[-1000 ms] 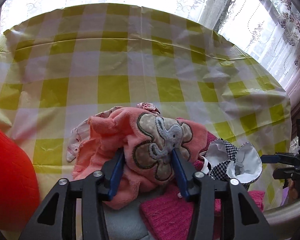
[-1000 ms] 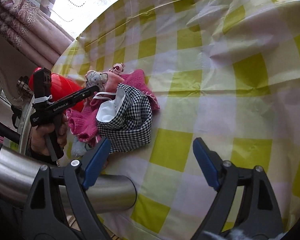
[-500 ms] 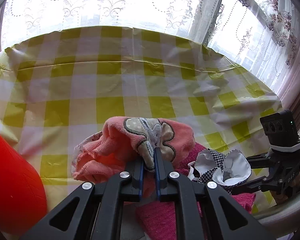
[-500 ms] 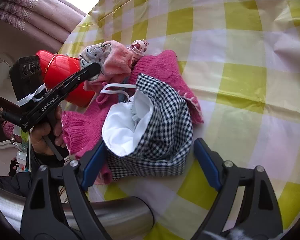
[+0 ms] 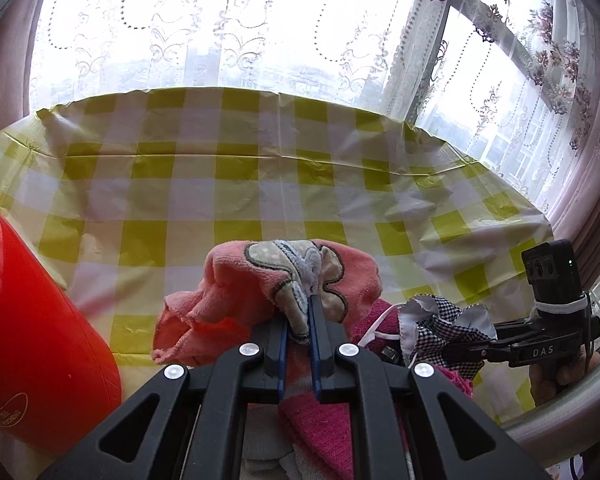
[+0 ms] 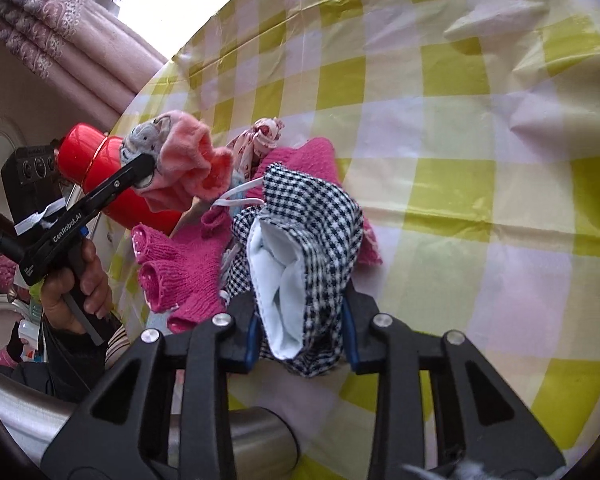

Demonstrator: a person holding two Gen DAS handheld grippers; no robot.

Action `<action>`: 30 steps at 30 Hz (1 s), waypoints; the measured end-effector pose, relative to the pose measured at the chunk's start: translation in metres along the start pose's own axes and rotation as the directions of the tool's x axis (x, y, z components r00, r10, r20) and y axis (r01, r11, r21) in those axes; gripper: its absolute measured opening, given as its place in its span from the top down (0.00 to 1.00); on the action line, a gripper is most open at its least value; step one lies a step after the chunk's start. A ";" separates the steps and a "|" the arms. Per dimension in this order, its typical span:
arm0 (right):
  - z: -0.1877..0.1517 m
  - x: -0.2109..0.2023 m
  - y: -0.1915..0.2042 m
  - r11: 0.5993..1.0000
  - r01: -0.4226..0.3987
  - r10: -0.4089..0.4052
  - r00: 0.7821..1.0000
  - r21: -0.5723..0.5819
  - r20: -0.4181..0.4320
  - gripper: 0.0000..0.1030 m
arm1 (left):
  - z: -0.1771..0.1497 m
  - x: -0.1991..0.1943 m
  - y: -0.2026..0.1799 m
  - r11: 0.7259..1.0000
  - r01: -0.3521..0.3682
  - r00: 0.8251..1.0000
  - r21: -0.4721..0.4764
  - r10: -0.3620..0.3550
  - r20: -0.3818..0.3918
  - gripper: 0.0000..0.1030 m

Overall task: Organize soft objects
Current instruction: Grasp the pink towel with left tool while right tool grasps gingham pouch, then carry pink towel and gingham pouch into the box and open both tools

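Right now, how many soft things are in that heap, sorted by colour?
Salmon pink: 1, the elephant cloth
Magenta knit: 1, the knitted glove
Black-and-white check: 1, the checked mask
White with red print: 1, the small printed cloth
Total: 4 that I can tell apart; more may lie underneath.

Daylight poured through the lace curtains (image 5: 228, 28) at the far side of the left wrist view, where the window (image 5: 480, 92) was blown out to near white. The checked surface (image 5: 228, 200) was brightly and evenly lit, with soft sheen along its creases and only faint shadows under the heaped cloth. A red bottle (image 5: 32, 340) at the near left showed pale glare streaks. Both views bowed strongly at the edges and ended in a dark round rim. In the right wrist view the far left corner was overexposed, while the near left lay dim. Focus stayed reasonably sharp.
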State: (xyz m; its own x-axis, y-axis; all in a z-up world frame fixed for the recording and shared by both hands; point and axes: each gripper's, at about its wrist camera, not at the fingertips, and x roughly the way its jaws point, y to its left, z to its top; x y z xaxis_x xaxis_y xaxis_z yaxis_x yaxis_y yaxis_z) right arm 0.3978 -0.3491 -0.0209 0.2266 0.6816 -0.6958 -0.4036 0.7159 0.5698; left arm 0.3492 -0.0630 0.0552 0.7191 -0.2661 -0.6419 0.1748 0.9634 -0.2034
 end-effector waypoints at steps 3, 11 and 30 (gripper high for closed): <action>-0.005 -0.017 -0.003 0.996 0.082 -0.083 0.995 0.022 0.052 0.65 | -0.003 -0.009 0.001 1.000 -0.009 1.000 -0.002 0.009 0.012 0.91; -0.031 -0.077 -0.003 0.979 0.165 -0.190 0.953 0.121 0.235 0.65 | -0.019 -0.036 0.007 1.000 -0.010 1.000 -0.023 0.011 0.025 0.91; -0.192 -0.186 0.065 0.898 0.320 -0.428 0.798 0.304 0.424 0.65 | -0.108 -0.148 -0.008 0.995 0.057 0.995 -0.085 -0.050 0.081 0.91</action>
State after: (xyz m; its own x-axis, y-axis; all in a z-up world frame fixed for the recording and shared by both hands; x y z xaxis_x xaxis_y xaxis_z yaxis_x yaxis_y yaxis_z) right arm 0.1594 -0.4582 0.0623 0.7296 0.3022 -0.6135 -0.0208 0.9065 0.4218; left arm 0.1686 -0.0351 0.0717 0.7619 -0.3100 -0.5686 0.1574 0.9403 -0.3018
